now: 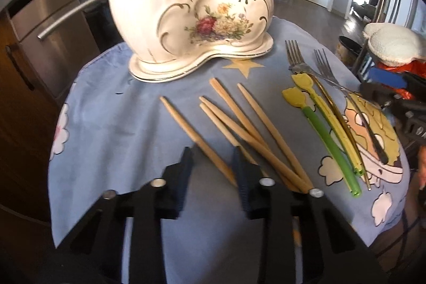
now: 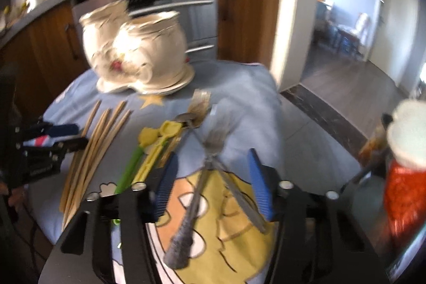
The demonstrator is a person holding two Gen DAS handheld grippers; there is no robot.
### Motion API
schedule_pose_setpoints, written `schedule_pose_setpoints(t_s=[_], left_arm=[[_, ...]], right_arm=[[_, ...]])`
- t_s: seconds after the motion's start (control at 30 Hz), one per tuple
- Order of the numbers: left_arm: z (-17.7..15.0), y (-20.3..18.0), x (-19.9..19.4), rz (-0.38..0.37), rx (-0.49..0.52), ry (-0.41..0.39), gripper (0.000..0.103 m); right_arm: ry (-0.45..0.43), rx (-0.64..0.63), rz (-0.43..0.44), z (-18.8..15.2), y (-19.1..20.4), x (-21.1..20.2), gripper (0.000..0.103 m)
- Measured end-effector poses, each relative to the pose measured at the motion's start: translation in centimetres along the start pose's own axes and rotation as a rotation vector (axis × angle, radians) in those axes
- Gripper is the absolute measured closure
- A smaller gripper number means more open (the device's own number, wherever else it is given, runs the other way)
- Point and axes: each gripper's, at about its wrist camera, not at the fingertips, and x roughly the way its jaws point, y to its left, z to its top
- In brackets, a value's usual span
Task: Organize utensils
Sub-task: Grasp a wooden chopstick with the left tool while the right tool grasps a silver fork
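Observation:
A white floral ceramic holder [image 1: 186, 12] with two cups stands at the back of a blue cartoon cloth [image 1: 111, 119]. Several wooden chopsticks [image 1: 239, 129] lie in front of it. Right of them lie a green-handled spoon [image 1: 327, 140], a yellow spoon [image 1: 330, 116] and two metal forks [image 1: 330, 76]. My left gripper [image 1: 213, 159] is open, low over the chopsticks' near ends. My right gripper [image 2: 213, 159] is open, its fingers on either side of the crossed forks [image 2: 213, 151]. The holder [image 2: 138, 55] and chopsticks [image 2: 93, 148] also show in the right wrist view.
A stainless dishwasher [image 1: 50, 31] and wooden cabinets stand behind the table. An orange object with a white cloth [image 2: 404, 151] stands at the table's right. The left gripper shows in the right wrist view [image 2: 53, 140]. A doorway opens to the right.

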Motion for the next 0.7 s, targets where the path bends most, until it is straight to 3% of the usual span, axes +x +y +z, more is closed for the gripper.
schedule_pose_setpoints(t_s=[0.17,0.23,0.37,0.5,0.7], left_arm=[[0.6,-0.2,0.2,-0.004,0.042,0.021,0.082],[0.9,0.0,0.4,-0.016,0.043,0.031,0.083],[1.3,0.9,0.6,-0.04,0.035,0.049,0.085],[1.7,1.9,0.6,-0.055,0.031,0.068,0.091],[1.3,3.0,0.4,-0.074,0.032,0.083,0.094]], right_arm=[[0.052,-0.11,-0.007,0.9,1.7,2.3,0.065],[0.063,-0.128,-0.024,1.1,2.0,3.0,0.072],[0.083,-0.153,-0.034,1.3,2.2,3.9,0.073],[0.095,-0.181,-0.05,1.4,2.4,4.8,0.086],[0.086,-0.221,-0.086,1.4,3.3,5.2,0.095]])
